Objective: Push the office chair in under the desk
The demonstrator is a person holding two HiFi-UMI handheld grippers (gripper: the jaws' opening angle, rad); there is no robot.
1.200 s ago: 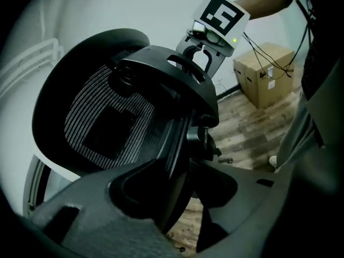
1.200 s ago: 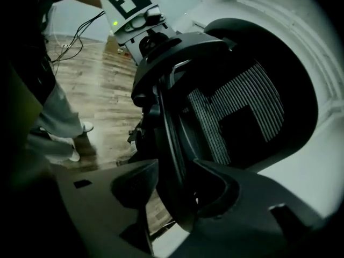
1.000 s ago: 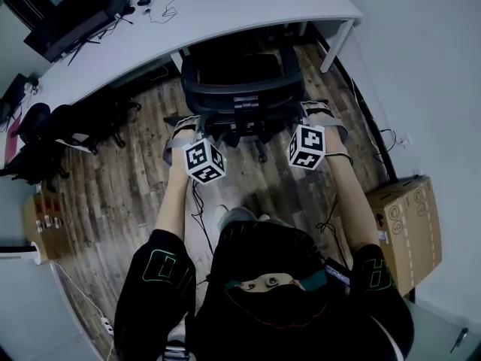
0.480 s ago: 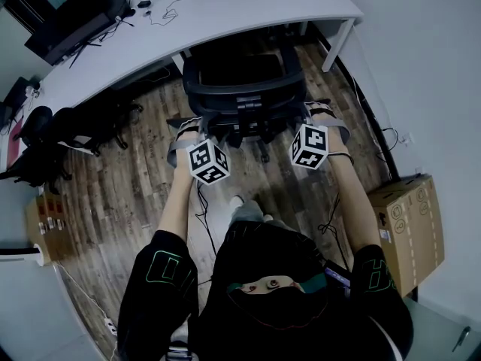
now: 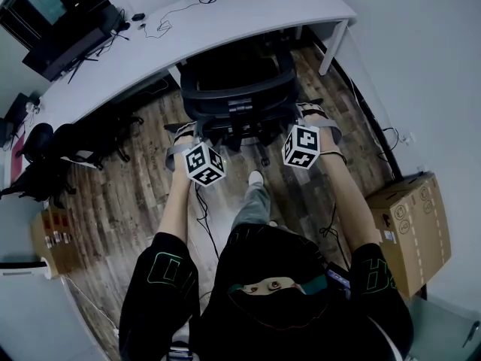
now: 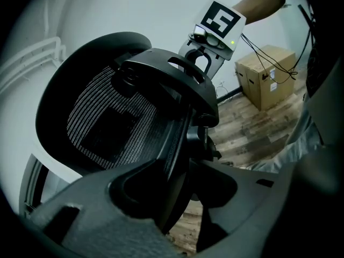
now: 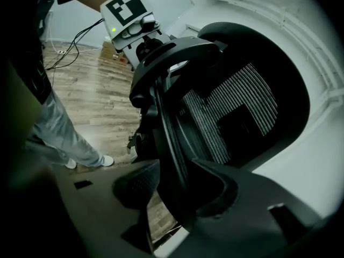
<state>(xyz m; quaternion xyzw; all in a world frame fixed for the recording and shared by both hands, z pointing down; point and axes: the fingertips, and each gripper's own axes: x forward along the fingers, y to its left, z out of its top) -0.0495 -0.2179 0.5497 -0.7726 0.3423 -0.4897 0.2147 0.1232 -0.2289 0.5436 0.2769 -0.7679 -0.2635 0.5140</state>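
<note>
The left tool point(image 6: 185, 184) has its two jaws closed tight on one side edge of the office chair point(image 5: 237, 89) back. The right tool point(image 7: 172, 195) grips the other side edge the same way. The chair sits between the two tools and just ahead of them. The white worktop point(image 5: 225, 13) lies past the chair, and the chair's front reaches its edge. A cardboard box point(image 5: 409, 228) stands behind the right tool, off to its right.

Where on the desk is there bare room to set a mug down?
The right end of the desk, between the cables and the corner, is bare. The left end by the monitor is crowded.
</note>
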